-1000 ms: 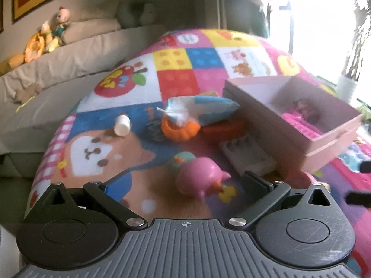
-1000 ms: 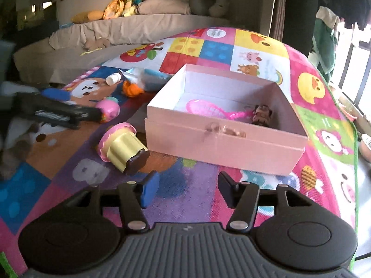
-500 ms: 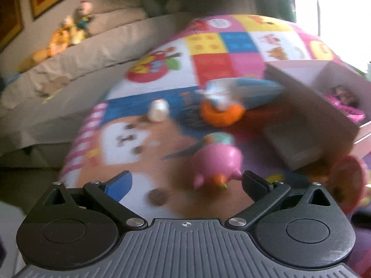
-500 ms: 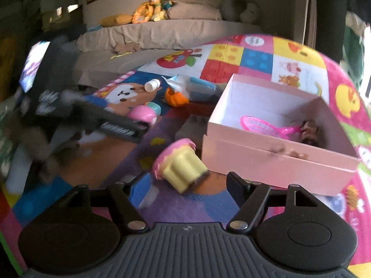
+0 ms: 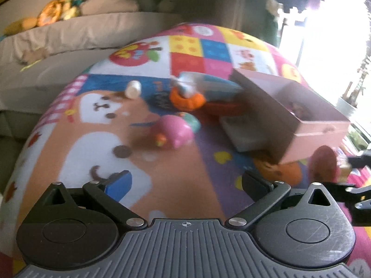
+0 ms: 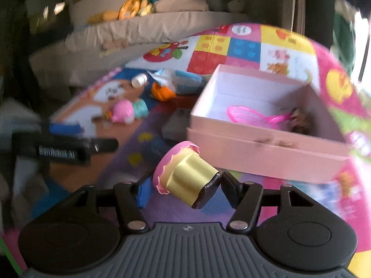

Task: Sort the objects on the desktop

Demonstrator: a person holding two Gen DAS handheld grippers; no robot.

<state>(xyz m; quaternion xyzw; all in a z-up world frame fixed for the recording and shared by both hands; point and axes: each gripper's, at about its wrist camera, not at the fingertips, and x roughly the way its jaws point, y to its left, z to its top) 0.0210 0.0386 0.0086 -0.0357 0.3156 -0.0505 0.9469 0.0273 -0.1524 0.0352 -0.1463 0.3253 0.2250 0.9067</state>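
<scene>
While the left gripper [image 5: 185,183] hangs over the play mat [image 5: 176,180], its two fingers are spread wide and hold nothing. Ahead of it lies a pink pig toy [image 5: 174,132] on its side, well apart from the fingers. Past the pig sit an orange toy [image 5: 186,98] and a small white bottle [image 5: 133,89]. The pink box [image 5: 308,129] stands off to the right, most likely the place where the toys go. My guess is that the wide fingers are ready for the pig.

From the right wrist camera, the right gripper [image 6: 183,188] has a toy cupcake [image 6: 185,180] lying tipped over between its fingers. The fingers sit close on each side, but the blur hides whether they squeeze it yet. The cupcake lies just in front of the pink box [image 6: 266,157], so the trip into it looks short. Inside the box a pink racket [image 6: 252,115] and a small brown toy [image 6: 300,119] already rest. The pig [image 6: 123,114] waits far off on the left.
</scene>
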